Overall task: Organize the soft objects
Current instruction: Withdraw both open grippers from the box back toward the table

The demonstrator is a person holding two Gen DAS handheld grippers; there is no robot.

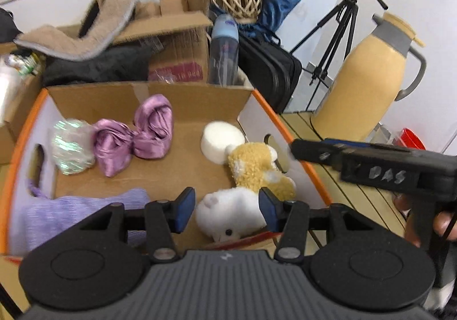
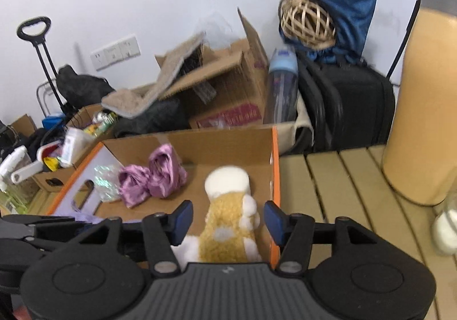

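The left gripper (image 1: pixel 227 210) hangs spread over the box's (image 1: pixel 160 177) near edge, its fingers on either side of the white plush (image 1: pixel 228 213), not pressing it. The right gripper (image 2: pixel 227 221) is spread too, with the tan plush (image 2: pixel 228 231) between its fingers. Just beyond the tan plush lies a white sponge (image 1: pixel 221 138). Farther left sit a purple bow (image 1: pixel 137 134) and an iridescent ball (image 1: pixel 71 146). A lilac cloth (image 1: pixel 74 215) lies to the left gripper's near left.

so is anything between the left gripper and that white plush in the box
Nothing visible. The left gripper is open with the white plush showing directly between its fingers, inside the cardboard box. The tan plush lies just behind it, touching, not in front.
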